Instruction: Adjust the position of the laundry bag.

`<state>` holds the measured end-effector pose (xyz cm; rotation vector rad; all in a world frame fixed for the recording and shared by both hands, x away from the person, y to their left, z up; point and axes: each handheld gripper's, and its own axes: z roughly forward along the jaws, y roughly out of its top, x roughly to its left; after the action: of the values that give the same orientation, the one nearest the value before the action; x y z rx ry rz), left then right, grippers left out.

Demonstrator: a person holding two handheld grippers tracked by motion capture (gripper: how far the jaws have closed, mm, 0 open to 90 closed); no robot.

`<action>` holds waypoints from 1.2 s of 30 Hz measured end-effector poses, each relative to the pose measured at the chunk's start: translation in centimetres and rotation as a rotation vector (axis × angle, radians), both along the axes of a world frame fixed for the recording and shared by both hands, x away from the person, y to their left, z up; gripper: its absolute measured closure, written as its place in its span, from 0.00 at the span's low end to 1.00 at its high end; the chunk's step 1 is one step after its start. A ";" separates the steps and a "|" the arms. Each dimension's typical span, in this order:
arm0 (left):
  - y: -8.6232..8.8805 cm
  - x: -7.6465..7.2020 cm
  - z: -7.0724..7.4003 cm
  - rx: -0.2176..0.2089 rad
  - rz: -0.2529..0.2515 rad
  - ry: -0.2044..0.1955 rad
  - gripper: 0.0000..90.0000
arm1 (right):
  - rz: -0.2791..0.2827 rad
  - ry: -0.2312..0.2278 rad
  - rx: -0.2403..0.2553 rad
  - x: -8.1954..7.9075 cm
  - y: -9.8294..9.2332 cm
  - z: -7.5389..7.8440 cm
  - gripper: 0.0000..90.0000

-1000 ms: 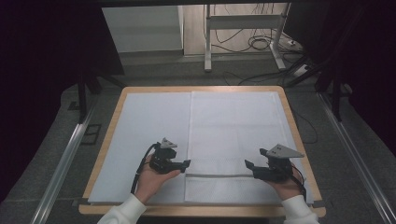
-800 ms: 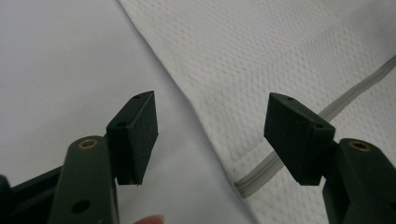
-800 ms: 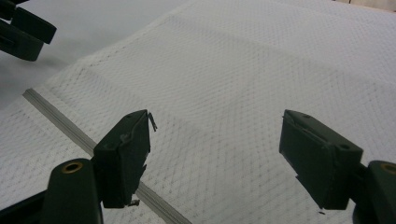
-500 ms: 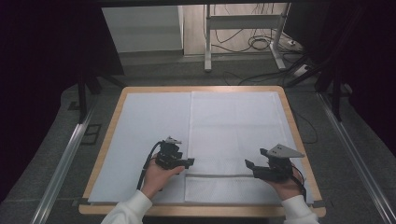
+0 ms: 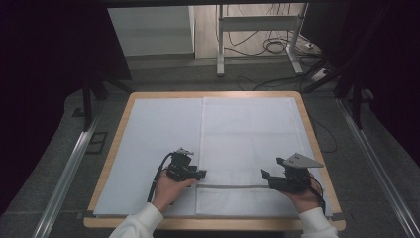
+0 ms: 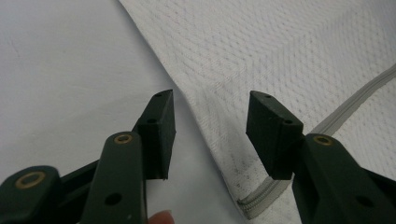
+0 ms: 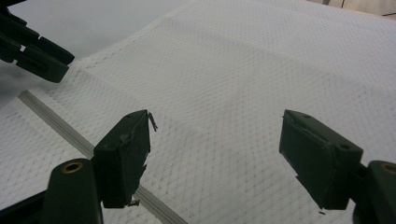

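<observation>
The left gripper's (image 6: 210,135) two black fingers (image 6: 159,126) are standing half apart and have just been closing. Between them lies the left edge of a white mesh bag (image 6: 289,51), close to the end of its grey zip (image 6: 261,205), but the pads are not pressing on the cloth yet. One finger is sitting over the plain white sheet (image 6: 60,65) beside the bag and the other over the mesh, so the bag's edge runs through the gap, probably so that they can pinch it there. In the high view this gripper (image 5: 199,174) is pointing right, with the person's left hand (image 5: 168,191) behind it.

The right gripper's (image 7: 215,154) fingers (image 7: 123,154) are standing wide apart over the mesh, holding nothing. The zip (image 7: 60,126) is running under its left finger and away toward the left gripper (image 7: 32,49), seen farther off. In the high view the right gripper (image 5: 265,176) is pointing left at the zip's right end, with the person's right hand (image 5: 302,198) behind it, as if waiting to take that end once the other is gripped.

The bag (image 5: 252,134) is lying flat on the right half of the sheet (image 5: 158,134), which is covering the wooden tabletop (image 5: 124,114). The zip (image 5: 230,187) is crossing the bag near its front edge, between the two grippers. Working at both ends would likely hold the zip line taut.
</observation>
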<state>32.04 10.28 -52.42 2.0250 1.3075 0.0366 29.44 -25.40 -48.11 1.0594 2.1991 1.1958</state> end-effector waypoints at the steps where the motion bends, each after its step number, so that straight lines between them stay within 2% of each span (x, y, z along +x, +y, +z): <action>1: -0.1 0.0 -0.1 0.005 -0.003 0.000 0.58 | -0.002 -0.001 -0.001 0.0 0.0 0.0 0.27; 3: -0.2 0.0 -0.1 0.018 -0.010 0.002 0.59 | -0.005 0.000 -0.001 0.0 0.0 0.0 0.27; 7: -0.1 0.0 -0.2 0.014 -0.008 0.002 0.59 | -0.005 -0.003 -0.003 0.0 -0.1 0.0 0.27; 12: -0.6 -0.2 -0.2 0.014 -0.019 -0.004 0.64 | -0.006 -0.004 -0.003 0.0 0.0 0.0 0.27; 16: -0.9 -0.1 -0.3 0.022 -0.024 -0.012 0.75 | -0.004 -0.004 -0.004 0.0 0.1 0.0 0.27; 17: -0.9 -0.1 -0.3 0.027 -0.025 -0.018 0.75 | -0.004 -0.005 -0.005 0.0 0.1 0.0 0.27; 18: -1.0 0.0 -0.4 0.026 -0.016 -0.019 0.81 | -0.004 -0.005 -0.005 0.0 0.1 0.1 0.27; 21: -1.0 0.1 -0.4 0.040 -0.020 -0.025 0.90 | -0.006 -0.006 -0.005 0.0 0.0 0.1 0.27; 25: -1.1 0.1 -0.5 0.040 -0.027 -0.033 0.97 | -0.010 -0.005 -0.006 0.1 0.0 0.1 0.27; 29: -1.1 0.1 -0.5 0.041 -0.033 -0.035 0.98 | -0.025 -0.002 -0.008 0.4 -0.3 0.4 0.27; 31: -0.9 0.2 -0.5 0.034 -0.036 -0.032 0.98 | -0.035 0.011 -0.006 0.7 -0.5 0.7 0.27; 33: -0.9 0.1 -0.5 0.037 -0.039 -0.035 0.99 | -0.046 0.039 0.022 1.5 -0.7 1.2 0.28; 36: -1.0 0.1 -0.5 0.036 -0.038 -0.039 0.99 | -0.055 0.042 0.021 2.0 -0.7 1.7 0.28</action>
<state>32.13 9.32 -52.90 2.0688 1.2519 0.0819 31.47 -26.11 -46.42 1.1555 2.1794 1.1851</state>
